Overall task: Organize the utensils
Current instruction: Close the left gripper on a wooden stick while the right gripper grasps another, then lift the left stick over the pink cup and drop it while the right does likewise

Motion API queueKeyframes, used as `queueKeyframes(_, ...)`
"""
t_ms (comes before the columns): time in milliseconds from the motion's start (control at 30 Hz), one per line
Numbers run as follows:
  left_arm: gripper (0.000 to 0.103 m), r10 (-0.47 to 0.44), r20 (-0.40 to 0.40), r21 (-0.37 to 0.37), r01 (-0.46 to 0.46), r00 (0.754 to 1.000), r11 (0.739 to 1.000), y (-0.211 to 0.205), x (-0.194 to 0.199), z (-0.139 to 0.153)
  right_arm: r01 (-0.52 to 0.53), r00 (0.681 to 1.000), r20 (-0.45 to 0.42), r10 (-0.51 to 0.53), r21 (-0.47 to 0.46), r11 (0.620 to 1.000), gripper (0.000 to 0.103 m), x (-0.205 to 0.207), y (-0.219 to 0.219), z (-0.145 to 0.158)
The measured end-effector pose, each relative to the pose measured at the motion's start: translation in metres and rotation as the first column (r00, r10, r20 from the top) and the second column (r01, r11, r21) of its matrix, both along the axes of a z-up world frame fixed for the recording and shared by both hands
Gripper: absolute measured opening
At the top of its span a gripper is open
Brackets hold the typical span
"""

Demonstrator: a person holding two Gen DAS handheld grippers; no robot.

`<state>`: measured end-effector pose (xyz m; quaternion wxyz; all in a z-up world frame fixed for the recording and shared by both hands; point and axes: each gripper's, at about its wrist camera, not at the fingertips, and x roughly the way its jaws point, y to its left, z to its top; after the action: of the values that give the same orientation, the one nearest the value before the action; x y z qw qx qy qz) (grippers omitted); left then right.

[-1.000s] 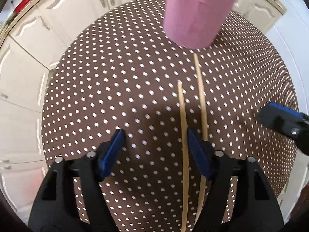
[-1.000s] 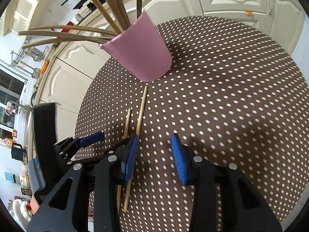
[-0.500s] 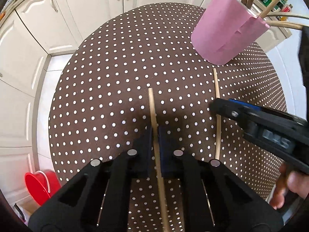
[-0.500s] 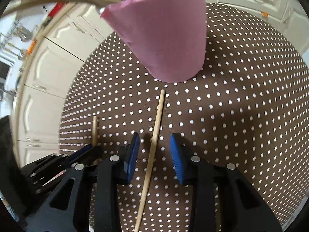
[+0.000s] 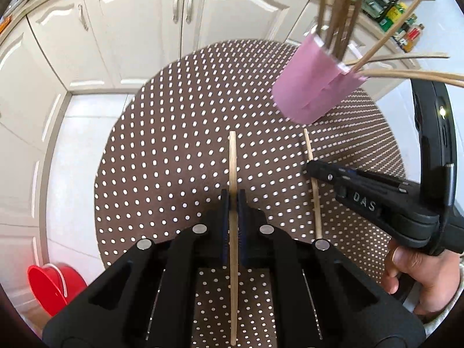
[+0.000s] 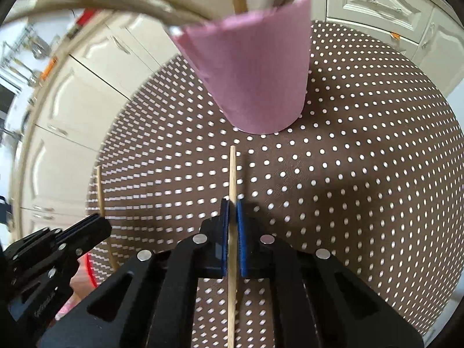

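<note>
Two thin, light, stiff chopsticks: left gripper [image 5: 232, 203] and right gripper [image 6: 232, 206] each clamped one mid-shaft, lower centre frame.

Two thin pale wooden sticks, one [image 5: 233, 174] clamped in each gripper, the other [image 6: 232, 174] likewise. Pink cup [image 5: 314, 87] stands upright on the dotted tablecloth, holding several more sticks [image 5: 342, 5].

white cabinets [image 5: 139, 29]; red bucket [image 5: 52, 287]; dotted brown tablecloth [image 5: 174, 145]
</note>
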<state>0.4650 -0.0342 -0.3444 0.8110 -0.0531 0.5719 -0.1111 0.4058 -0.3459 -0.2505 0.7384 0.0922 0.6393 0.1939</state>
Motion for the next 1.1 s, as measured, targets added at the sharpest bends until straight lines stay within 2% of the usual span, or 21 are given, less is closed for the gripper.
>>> queueKeyframes(233, 0.006, -0.031, 0.095, -0.044, 0.036, 0.995, 0.998, -0.002, -0.020, 0.047, 0.062, 0.991, 0.111, -0.072, 0.097, 0.993, 0.005, -0.026, -0.028, 0.057)
queueKeyframes(467, 0.006, -0.042, 0.207, -0.104, 0.065, 0.977, 0.992, 0.005, -0.032, 0.099, 0.100, 0.958, 0.253, -0.135, 0.145, 0.984, 0.005, -0.043, -0.044, 0.119)
queueKeyframes(633, 0.006, -0.042, 0.296, -0.142, 0.087, 0.954, 0.986, 0.002, -0.032, 0.135, 0.113, 0.920, 0.358, -0.162, 0.155, 0.982, 0.005, -0.051, -0.048, 0.160)
queueKeyframes(967, 0.006, -0.044, 0.442, -0.186, 0.139, 0.896, 0.973, -0.019, -0.015, 0.194, 0.132, 0.827, 0.529, -0.192, 0.150, 0.980, 0.005, -0.027, -0.067, 0.214)
queueKeyframes(1100, 0.006, -0.027, 0.482, -0.200, 0.140, 0.876, 0.970, -0.028, -0.004, 0.210, 0.142, 0.787, 0.584, -0.197, 0.138, 0.980, 0.005, -0.013, -0.073, 0.224)
